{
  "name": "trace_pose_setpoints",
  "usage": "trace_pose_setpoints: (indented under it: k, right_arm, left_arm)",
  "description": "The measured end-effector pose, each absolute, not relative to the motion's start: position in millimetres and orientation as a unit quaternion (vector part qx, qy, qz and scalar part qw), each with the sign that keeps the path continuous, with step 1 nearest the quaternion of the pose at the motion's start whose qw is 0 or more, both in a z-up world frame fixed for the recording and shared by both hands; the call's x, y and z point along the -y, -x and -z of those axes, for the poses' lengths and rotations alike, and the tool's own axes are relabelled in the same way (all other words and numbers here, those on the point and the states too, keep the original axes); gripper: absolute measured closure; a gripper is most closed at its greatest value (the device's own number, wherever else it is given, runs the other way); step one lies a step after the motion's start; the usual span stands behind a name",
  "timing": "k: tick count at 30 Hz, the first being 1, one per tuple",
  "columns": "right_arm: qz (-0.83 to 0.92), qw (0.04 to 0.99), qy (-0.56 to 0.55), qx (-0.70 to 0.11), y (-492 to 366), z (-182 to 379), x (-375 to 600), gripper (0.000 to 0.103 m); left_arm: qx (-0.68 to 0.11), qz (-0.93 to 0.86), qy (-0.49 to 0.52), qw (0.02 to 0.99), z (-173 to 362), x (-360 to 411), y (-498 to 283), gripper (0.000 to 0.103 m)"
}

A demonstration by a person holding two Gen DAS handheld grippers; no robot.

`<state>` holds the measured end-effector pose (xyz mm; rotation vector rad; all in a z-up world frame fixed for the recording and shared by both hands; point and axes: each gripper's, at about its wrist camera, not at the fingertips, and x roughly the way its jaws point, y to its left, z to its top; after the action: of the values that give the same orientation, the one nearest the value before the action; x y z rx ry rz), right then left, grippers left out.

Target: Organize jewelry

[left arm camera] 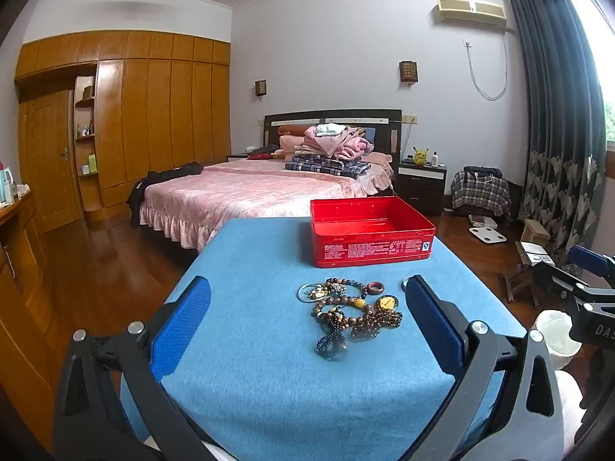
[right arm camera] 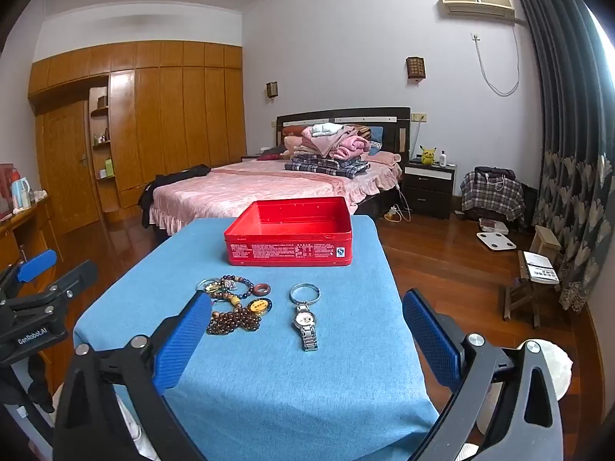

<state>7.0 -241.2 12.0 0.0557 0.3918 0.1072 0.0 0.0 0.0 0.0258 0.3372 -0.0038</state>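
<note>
An open red tin box (left arm camera: pixel 371 232) (right arm camera: pixel 289 238) stands empty at the far end of the blue-covered table (left arm camera: pixel 269 376) (right arm camera: pixel 288 384). In front of it lies a heap of beaded bracelets (left arm camera: pixel 348 313) (right arm camera: pixel 234 307). A silver wristwatch (right arm camera: pixel 306 322) and a silver bangle (right arm camera: pixel 305 292) lie to the right of the heap. My left gripper (left arm camera: pixel 307 326) is open, with the beads lying ahead between its blue fingers. My right gripper (right arm camera: pixel 307 334) is open, with the watch between its fingers. Neither holds anything.
The table is narrow with wooden floor on both sides. A bed (right arm camera: pixel 269 184) with folded clothes stands behind it. A wooden wardrobe (left arm camera: pixel 153 115) lines the left wall. A stool (right arm camera: pixel 530 284) and scale (right arm camera: pixel 496 240) sit at the right.
</note>
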Motion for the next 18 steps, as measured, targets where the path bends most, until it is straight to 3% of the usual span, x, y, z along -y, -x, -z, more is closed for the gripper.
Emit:
trace_pose_setpoints:
  k: [18]
  right_arm:
    - [-0.053, 0.979, -0.026, -0.193, -6.4, -11.9, 241.7, 0.006]
  left_arm:
    - [-0.167, 0.001, -0.016, 0.986, -1.6, -0.2, -1.6, 0.005]
